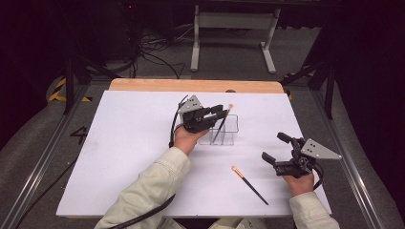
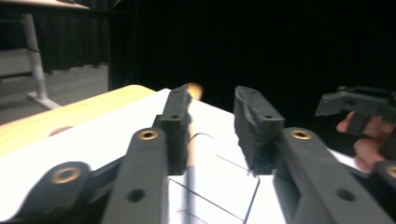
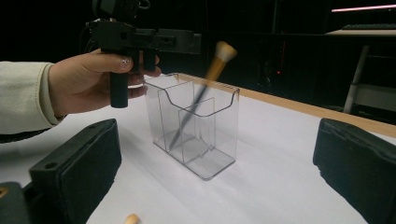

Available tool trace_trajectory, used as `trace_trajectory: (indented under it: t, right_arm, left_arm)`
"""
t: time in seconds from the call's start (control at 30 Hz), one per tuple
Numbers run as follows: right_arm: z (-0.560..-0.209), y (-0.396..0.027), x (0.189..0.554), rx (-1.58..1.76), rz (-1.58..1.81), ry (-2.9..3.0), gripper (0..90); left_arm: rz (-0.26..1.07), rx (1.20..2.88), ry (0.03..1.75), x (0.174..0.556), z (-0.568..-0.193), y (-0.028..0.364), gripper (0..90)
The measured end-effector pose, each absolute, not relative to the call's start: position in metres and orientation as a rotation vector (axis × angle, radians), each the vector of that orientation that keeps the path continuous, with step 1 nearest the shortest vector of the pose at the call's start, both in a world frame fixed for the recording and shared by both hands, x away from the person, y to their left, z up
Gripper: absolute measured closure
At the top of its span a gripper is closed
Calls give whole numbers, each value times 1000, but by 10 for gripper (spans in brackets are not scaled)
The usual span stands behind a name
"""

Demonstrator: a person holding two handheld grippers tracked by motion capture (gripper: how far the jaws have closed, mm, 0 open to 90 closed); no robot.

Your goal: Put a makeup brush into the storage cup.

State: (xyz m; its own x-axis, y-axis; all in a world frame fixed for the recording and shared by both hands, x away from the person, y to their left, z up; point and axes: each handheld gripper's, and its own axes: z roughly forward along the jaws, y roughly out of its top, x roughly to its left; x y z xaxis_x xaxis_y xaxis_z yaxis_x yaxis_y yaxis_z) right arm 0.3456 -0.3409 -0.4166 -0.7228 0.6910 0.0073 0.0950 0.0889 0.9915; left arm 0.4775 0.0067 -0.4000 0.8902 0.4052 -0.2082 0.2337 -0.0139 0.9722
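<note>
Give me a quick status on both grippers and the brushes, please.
Left gripper open above clear holder, one brush leaning inside. Right gripper open, empty. Second brush flat on table, path clear.

Clear holder, black tan-tipped brush, white table sheet, black claws, cream sleeve

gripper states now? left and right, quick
Left gripper: open above the clear holder, the brush in the holder free of its jaws.
Right gripper: open, holding nothing.
</note>
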Motion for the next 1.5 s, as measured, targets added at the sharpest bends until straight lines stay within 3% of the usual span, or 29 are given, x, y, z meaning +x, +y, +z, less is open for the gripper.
trace_trajectory:
  t: [0.07,0.1,0.17,0.37,0.6,0.9,1.5]
  right_arm:
    - [-416,-341,345,769,1675,1905,13]
    - [-416,-341,345,769,1675,1905,13]
    - [-416,-341,345,768,1675,1905,13]
    - [-416,-341,345,771,1674,1904,12]
    - [-416,-341,345,773,1672,1902,12]
    - [-416,-340,346,772,1670,1908,12]
    - [-413,-338,346,773,1679,1906,10]
  left_arm:
    - [119,1596,522,478,-399,8,513]
    - [118,1589,521,478,-399,9,513]
    - [121,1582,524,478,-397,10,382]
    - [101,1578,525,475,-392,15,173]
    - [124,1621,485,464,-385,28,69]
    - [83,1627,479,450,-376,49,37]
    - [161,1658,491,421,-371,115,21]
